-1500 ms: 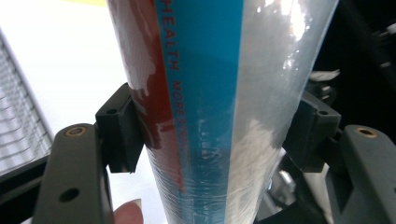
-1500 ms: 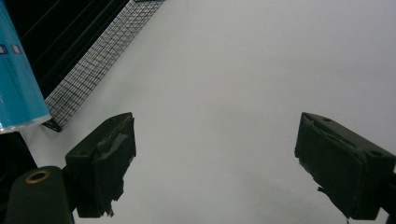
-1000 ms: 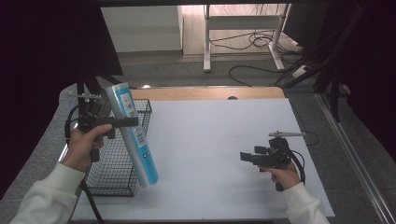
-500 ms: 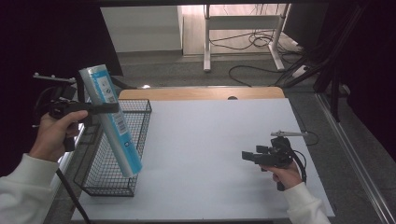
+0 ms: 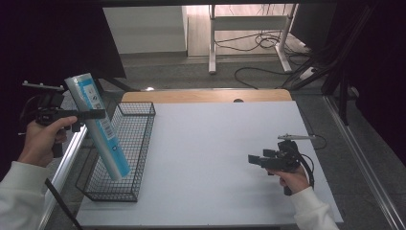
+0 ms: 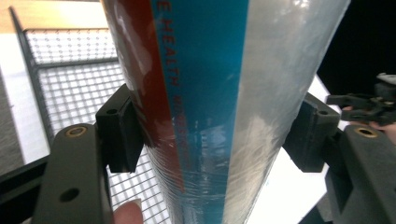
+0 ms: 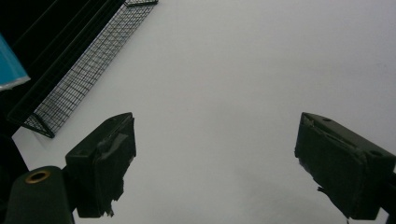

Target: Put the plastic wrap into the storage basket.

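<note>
Black jaws of the left gripper [image 6: 212,135] are clamping a blue-and-silver roll [image 5: 98,125], tilted over the wire basket [image 5: 139,143]'s left edge. The right gripper [image 7: 215,163] is gaping wide above the white table [image 5: 215,153], holding nothing.

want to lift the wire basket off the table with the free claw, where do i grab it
Probably the top rim wire of the wire basket, on the long side facing the right claw. Come from the table's right, jaws straddling that rim. The mesh walls are thin and upright; the left claw holds the tilted roll over the other side.
</note>
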The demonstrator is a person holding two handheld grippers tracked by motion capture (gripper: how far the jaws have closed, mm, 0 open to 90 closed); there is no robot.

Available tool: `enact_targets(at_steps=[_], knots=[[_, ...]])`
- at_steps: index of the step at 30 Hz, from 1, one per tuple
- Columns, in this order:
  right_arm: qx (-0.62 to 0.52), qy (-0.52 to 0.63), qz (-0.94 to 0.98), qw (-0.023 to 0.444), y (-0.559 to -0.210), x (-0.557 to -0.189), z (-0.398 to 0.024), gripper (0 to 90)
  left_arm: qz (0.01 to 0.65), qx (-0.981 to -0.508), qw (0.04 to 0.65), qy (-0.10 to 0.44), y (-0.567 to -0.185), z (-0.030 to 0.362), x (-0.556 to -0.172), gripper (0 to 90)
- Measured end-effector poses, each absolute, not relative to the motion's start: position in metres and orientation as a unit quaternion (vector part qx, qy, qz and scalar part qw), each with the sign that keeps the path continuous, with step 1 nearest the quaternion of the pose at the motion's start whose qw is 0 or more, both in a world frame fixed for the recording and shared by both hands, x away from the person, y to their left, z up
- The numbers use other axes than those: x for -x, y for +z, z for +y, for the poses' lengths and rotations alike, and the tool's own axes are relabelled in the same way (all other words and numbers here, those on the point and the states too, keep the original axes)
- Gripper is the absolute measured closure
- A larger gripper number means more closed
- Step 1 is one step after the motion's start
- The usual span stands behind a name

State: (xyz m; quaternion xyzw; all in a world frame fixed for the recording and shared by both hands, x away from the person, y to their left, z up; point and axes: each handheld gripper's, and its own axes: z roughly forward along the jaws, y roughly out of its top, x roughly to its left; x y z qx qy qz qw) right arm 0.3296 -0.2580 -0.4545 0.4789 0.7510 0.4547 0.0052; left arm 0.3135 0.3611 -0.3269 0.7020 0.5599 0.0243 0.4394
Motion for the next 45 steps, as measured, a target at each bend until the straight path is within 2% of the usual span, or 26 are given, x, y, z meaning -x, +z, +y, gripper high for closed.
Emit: enact_targets(at_steps=[22,39,45], knots=[[-0.479,0.450,0.754,0.010,-0.455,-0.330,-0.259,13.0,0.578,-0.722,0.379,-0.005,-0.389,0.347,-0.335,32.0],[-0.485,0.450,0.750,0.012,-0.456,-0.331,-0.262,13.0,0.641,-0.668,0.379,-0.003,-0.420,0.338,-0.376,31.7],[-0.487,0.449,0.749,0.012,-0.457,-0.332,-0.262,13.0,0.652,-0.667,0.361,0.003,-0.431,0.324,-0.391,31.5]])
